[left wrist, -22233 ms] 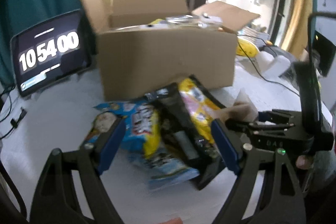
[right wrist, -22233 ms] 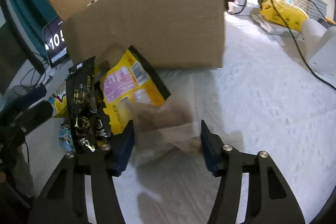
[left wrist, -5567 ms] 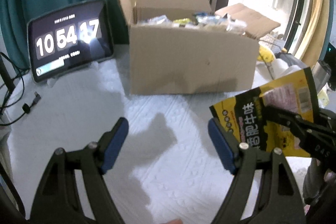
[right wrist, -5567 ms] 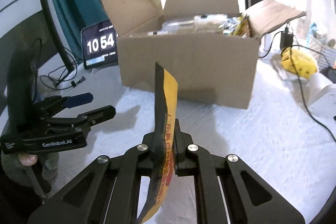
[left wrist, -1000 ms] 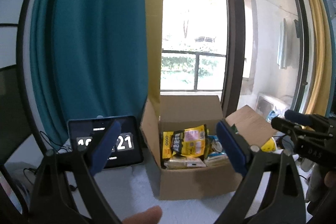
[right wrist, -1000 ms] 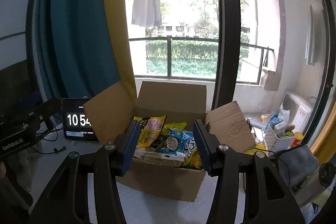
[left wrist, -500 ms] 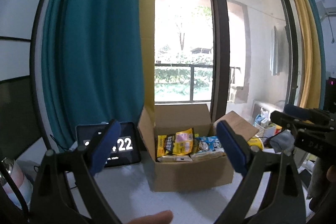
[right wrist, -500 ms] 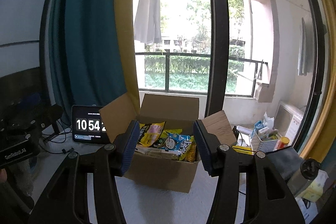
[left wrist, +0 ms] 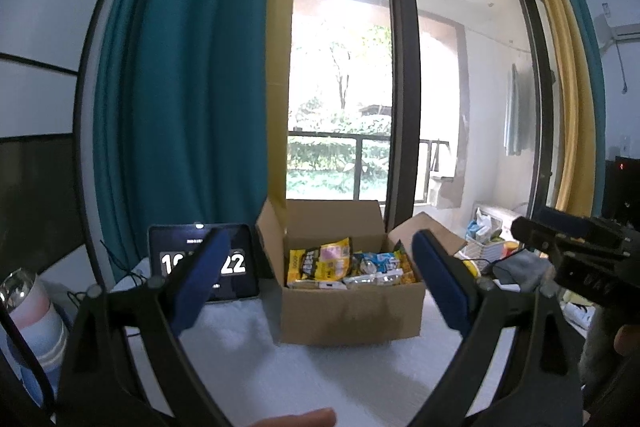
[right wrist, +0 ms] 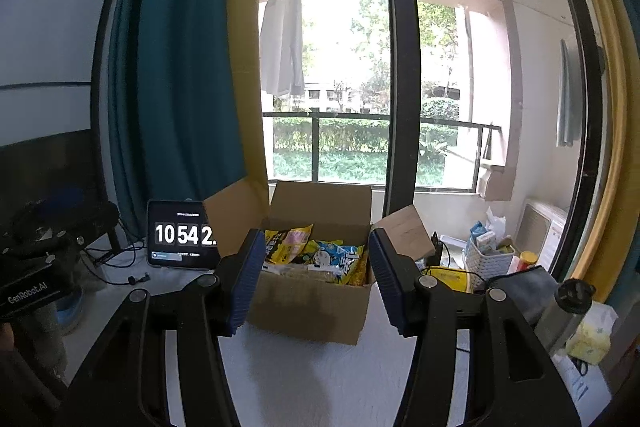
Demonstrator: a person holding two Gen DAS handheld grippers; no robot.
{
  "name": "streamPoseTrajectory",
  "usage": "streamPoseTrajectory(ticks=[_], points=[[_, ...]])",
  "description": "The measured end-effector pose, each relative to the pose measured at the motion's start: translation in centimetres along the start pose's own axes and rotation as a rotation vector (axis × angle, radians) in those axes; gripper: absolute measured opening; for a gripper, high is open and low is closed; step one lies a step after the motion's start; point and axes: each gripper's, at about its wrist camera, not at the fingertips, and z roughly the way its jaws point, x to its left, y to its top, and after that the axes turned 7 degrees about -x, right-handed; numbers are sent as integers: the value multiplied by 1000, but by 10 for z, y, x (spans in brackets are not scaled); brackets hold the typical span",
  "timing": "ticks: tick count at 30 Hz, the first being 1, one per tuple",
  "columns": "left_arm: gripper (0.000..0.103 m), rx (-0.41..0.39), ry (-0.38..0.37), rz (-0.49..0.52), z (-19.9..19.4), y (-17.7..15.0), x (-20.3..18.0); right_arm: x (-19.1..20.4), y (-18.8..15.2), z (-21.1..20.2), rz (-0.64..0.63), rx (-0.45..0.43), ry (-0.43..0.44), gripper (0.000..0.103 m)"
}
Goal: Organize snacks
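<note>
An open cardboard box [left wrist: 352, 311] stands on the white table, also in the right wrist view [right wrist: 308, 307]. It holds several snack packs: a yellow pack [left wrist: 320, 263] at the left and a blue pack [left wrist: 380, 263] at the right; the yellow pack [right wrist: 286, 241] and blue pack [right wrist: 340, 257] show in the right wrist view too. My left gripper [left wrist: 320, 283] is open and empty, held back from the box. My right gripper [right wrist: 314, 277] is open and empty, also well back. The right gripper shows at the right in the left wrist view [left wrist: 576, 251].
A tablet clock [left wrist: 224, 267] stands left of the box. A bottle [left wrist: 28, 303] is at the far left. A white basket [right wrist: 490, 259], grey cloth [right wrist: 524, 283], dark-capped bottle [right wrist: 568, 311] and cables lie at the right. Window and curtains are behind.
Both grippers have drawn further back and up from the box, so it looks smaller. Both stay open and empty.
</note>
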Motion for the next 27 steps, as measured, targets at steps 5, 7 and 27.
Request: streamPoseTrajectory(ticks=[5, 7, 27], points=[[94, -2, 1, -12, -16, -12, -2, 3, -13, -14, -15, -12, -21, 57], [94, -2, 2, -14, -21, -18, -2, 6, -18, -19, -24, -17, -29, 58], [94, 45, 48, 49, -45, -89, -5, -6, -91, -39, 14, 50, -104, 64]])
